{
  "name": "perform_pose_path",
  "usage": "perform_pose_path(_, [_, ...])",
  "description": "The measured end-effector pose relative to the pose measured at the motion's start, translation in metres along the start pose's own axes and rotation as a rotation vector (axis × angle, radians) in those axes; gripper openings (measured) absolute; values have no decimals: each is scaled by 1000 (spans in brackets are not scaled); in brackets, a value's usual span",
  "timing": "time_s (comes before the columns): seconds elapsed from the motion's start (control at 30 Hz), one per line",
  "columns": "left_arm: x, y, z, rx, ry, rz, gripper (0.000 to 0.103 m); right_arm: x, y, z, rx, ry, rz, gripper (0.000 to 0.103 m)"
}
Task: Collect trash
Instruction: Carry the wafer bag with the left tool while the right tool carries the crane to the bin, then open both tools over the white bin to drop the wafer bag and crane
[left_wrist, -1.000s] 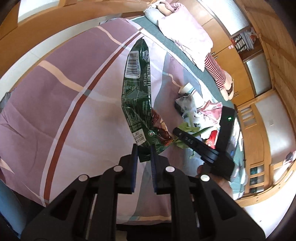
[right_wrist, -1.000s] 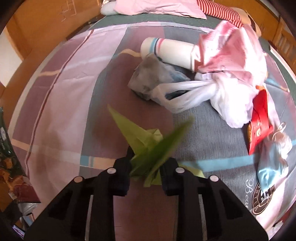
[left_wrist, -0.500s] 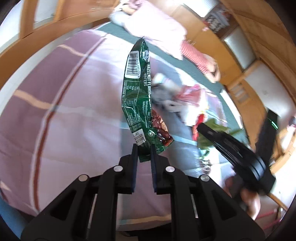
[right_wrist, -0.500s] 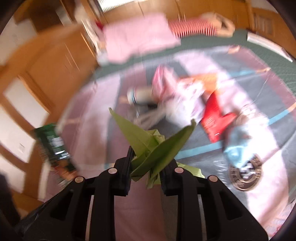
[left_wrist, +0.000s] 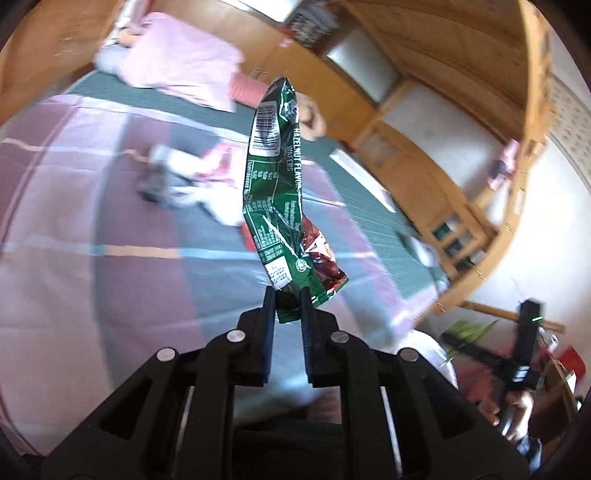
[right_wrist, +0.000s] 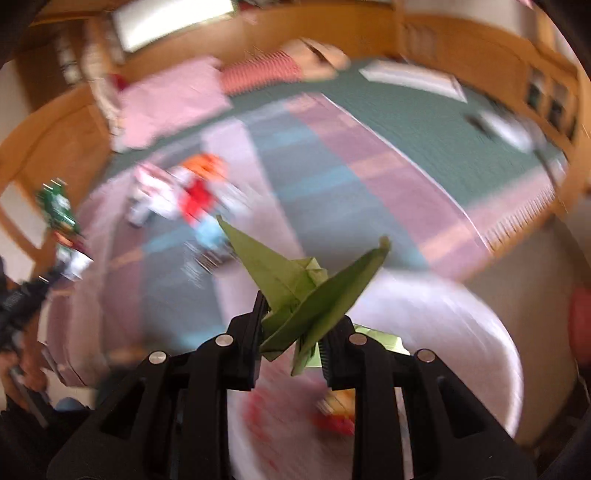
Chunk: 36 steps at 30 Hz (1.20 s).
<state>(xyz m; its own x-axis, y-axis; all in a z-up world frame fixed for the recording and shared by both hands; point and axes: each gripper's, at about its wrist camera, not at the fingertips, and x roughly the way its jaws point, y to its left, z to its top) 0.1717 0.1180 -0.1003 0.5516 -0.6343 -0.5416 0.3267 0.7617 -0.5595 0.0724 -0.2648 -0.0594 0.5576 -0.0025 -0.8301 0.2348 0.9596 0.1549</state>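
My left gripper (left_wrist: 287, 295) is shut on a green hazelnut wafer wrapper (left_wrist: 279, 192) that stands up from the jaws, above the striped bedspread (left_wrist: 92, 221). My right gripper (right_wrist: 295, 314) is shut on a folded green paper piece (right_wrist: 306, 288) and hangs over a white round bin (right_wrist: 491, 332) with red and yellow scraps inside. The right gripper also shows in the left wrist view (left_wrist: 454, 338) at the lower right. The left gripper and its wrapper (right_wrist: 57, 210) show at the left of the right wrist view.
A heap of more trash lies on the bed: white plastic bags (left_wrist: 192, 173), a red packet (right_wrist: 197, 197) and a light blue item (right_wrist: 208, 234). Pink bedding (left_wrist: 177, 62) lies at the far end. Wooden cabinets (left_wrist: 417, 155) line the wall.
Both grippers have swung to the right, away from the middle of the bed, still holding their pieces. The right gripper now hangs over the white bin.
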Motion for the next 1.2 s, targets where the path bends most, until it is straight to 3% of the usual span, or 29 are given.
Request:
perform_pose_path(0.07, [5,-24,-11,8,17,-56,14,6,-32,-22,55,86,-28,34])
perform_pose_path(0.13, [15,-52,-25,22,57,-142,14,13,-57,-40,140,155,-8,51])
perform_pose_path(0.2, [27,-80,-40,64,109,-212,14,8,-77,-46,229,157,42,57])
perform_pose_path(0.43, [88,-182,-116,278,378,-368,15,-51,-120,-35,392,-112,42,67])
perform_pose_path(0.47, [96,-188,-126,301,411,-380,16,-57,-124,-34,396,-132,39,68])
perform_pose_path(0.53, [110,-201,-144,352,475,-383,29,-60,-127,-31,398,-144,46,69])
perform_pose_path(0.57, [114,-205,-151,372,493,-352,50,-61,-129,-30,402,-148,53,70])
perform_pose_path(0.6, [116,-207,-152,385,496,-326,63,-61,-129,-30,403,-150,54,70])
perform_pose_path(0.73, [98,-204,-132,420,384,-255,74,-61,-124,-28,372,-157,36,70])
perform_pose_path(0.9, [65,-183,-88,494,165,0,85,-52,-95,-12,298,-152,39,70])
perform_pose_path(1.03, [43,-151,-48,535,46,186,92,-32,-52,10,233,-129,73,71])
perform_pose_path(1.2, [38,-85,-8,517,46,389,93,-1,29,40,160,-68,174,75])
